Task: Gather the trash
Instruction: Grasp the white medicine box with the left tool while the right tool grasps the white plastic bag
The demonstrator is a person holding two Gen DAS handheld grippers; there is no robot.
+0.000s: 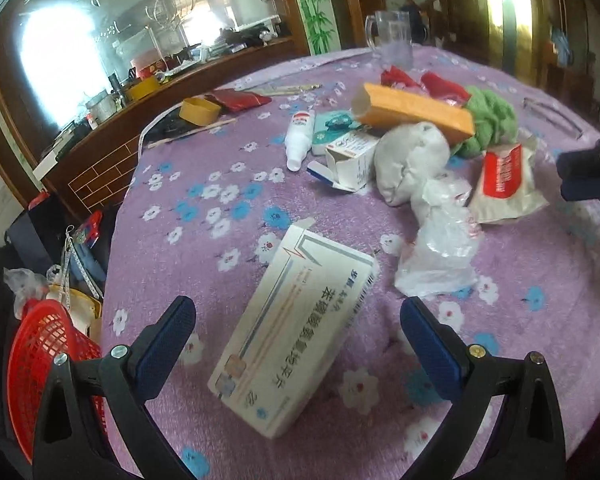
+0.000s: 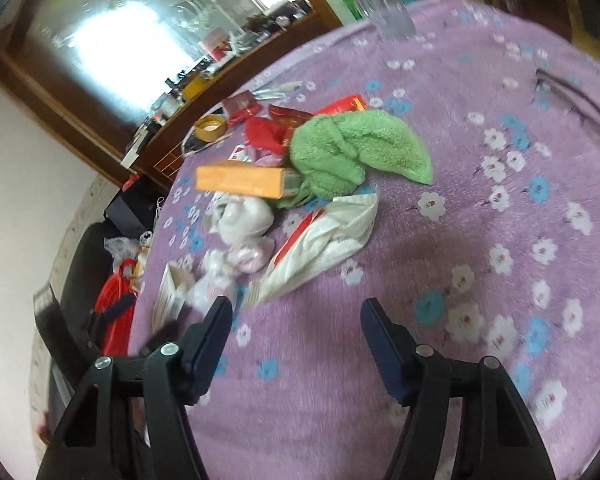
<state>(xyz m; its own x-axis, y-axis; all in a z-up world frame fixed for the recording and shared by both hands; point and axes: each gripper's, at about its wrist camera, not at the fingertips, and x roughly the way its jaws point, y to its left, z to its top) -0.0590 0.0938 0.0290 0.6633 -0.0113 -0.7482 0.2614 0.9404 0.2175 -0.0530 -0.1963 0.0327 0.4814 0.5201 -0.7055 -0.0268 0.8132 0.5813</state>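
My left hand-held gripper (image 1: 296, 320) hangs wide open over the purple flowered tabletop (image 1: 220, 184), with one long white medicine box (image 1: 292, 332) lying flat between its fingers, neither pad touching it. My right hand-held gripper (image 2: 296, 320) is also open, somewhat narrower, with nothing but cloth between its fingers. The trash sits in one loose heap toward the middle of the tabletop: one orange carton (image 1: 414, 110) on top, one small opened white box (image 1: 350, 158), one white bottle (image 1: 298, 140) lying on its side, one grey-white wad (image 1: 410, 160), one crumpled clear plastic bag (image 1: 440, 248), one white pouch with a red label (image 1: 506, 184) and one green towel (image 2: 356, 148) (red wrappers behind it, too bunched to count). One clear glass mug (image 1: 392, 40) stands at the far edge, well apart from the heap. One red mesh basket (image 1: 40, 356) sits below the tabletop's near left edge.
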